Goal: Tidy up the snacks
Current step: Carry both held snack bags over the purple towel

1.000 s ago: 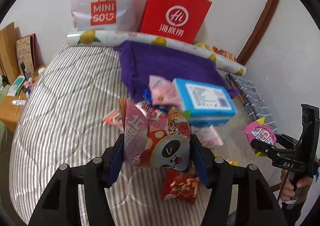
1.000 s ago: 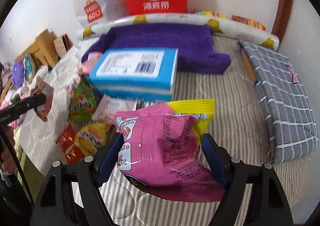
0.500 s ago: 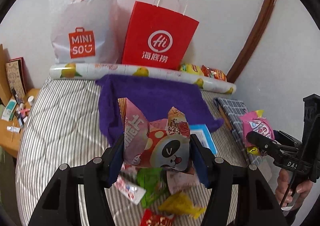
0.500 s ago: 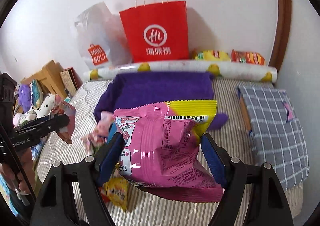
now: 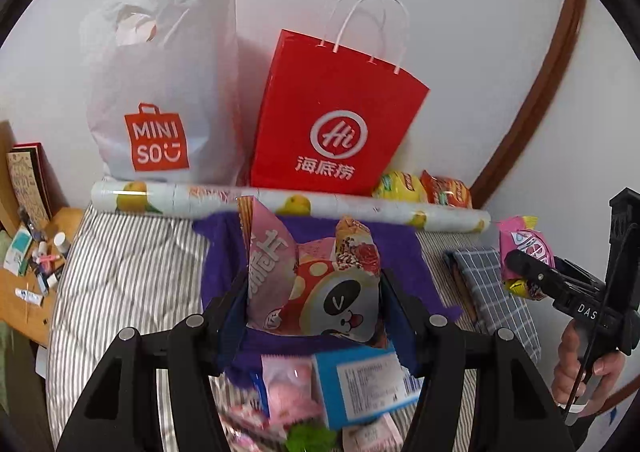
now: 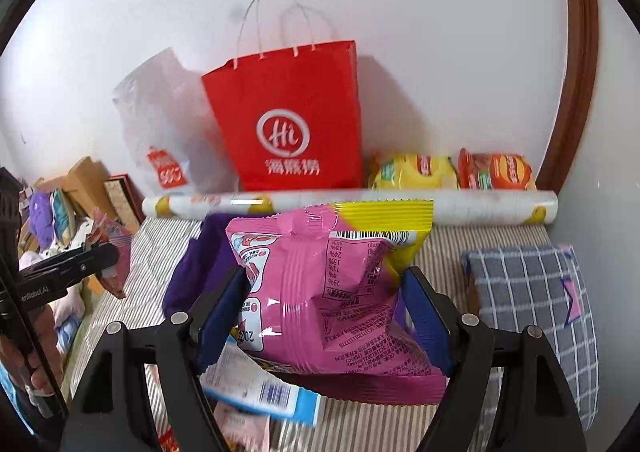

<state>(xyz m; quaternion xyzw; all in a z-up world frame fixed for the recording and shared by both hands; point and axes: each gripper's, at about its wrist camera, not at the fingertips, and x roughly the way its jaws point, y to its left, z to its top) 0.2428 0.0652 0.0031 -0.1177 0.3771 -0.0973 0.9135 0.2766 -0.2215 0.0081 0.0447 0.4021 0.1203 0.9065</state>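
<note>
Both views are bright and evenly lit with soft, diffuse light. The red paper bag (image 5: 336,119) throws a faint shadow on the white wall (image 6: 440,31) toward 3 o'clock. Fisheye bending curves the brown door frame (image 5: 532,99) and blackens the corners. Motion blur smears the blue box (image 6: 256,384) at 6 o'clock. Glare streaks the pink snack bag (image 6: 328,292).

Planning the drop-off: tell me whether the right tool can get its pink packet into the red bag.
Probably yes: the right tool grips the pink packet, and the red bag stands open-topped behind the purple towel, nothing between.
</note>
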